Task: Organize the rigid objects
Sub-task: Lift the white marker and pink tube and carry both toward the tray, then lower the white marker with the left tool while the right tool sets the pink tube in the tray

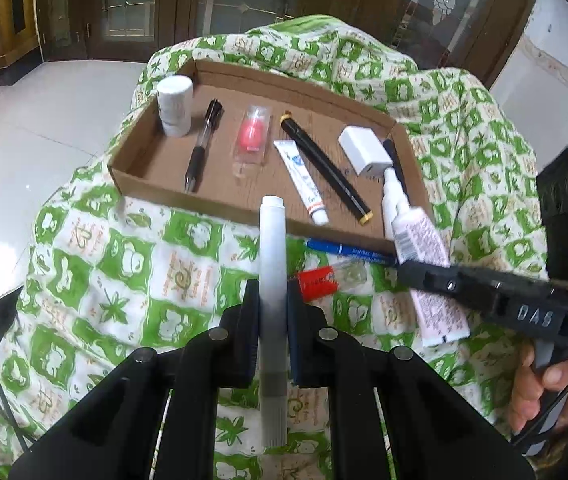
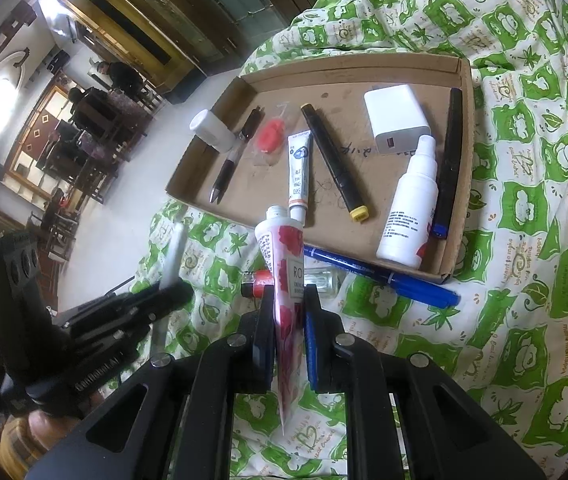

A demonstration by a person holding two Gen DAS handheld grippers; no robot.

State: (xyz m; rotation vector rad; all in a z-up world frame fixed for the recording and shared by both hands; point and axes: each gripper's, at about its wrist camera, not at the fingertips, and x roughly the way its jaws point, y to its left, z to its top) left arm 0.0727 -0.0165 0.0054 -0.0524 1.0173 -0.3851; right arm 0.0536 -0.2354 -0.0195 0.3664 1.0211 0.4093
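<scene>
My left gripper (image 1: 271, 300) is shut on a white marker (image 1: 271, 248) that sticks out ahead, over the green-patterned cloth just short of the cardboard tray (image 1: 203, 196). My right gripper (image 2: 288, 304) is shut on a rose-printed tube (image 2: 281, 256), its neck pointing at the tray's (image 2: 348, 60) near wall. Each gripper shows in the other view: the right gripper (image 1: 416, 276) with the tube (image 1: 436, 308), the left gripper (image 2: 179, 290) with the marker (image 2: 175, 248). A blue marker (image 2: 384, 276) and a red-capped glass bottle (image 2: 259, 280) lie on the cloth between them.
The tray holds a white jar (image 1: 174, 106), a black pen (image 1: 201, 148), a pink item in clear packaging (image 1: 249, 136), a small tube (image 1: 302, 182), a black pen with a yellow end (image 2: 336, 164), a white charger (image 2: 398, 118) and a spray bottle (image 2: 408, 208). Polished floor (image 1: 43, 140) lies left.
</scene>
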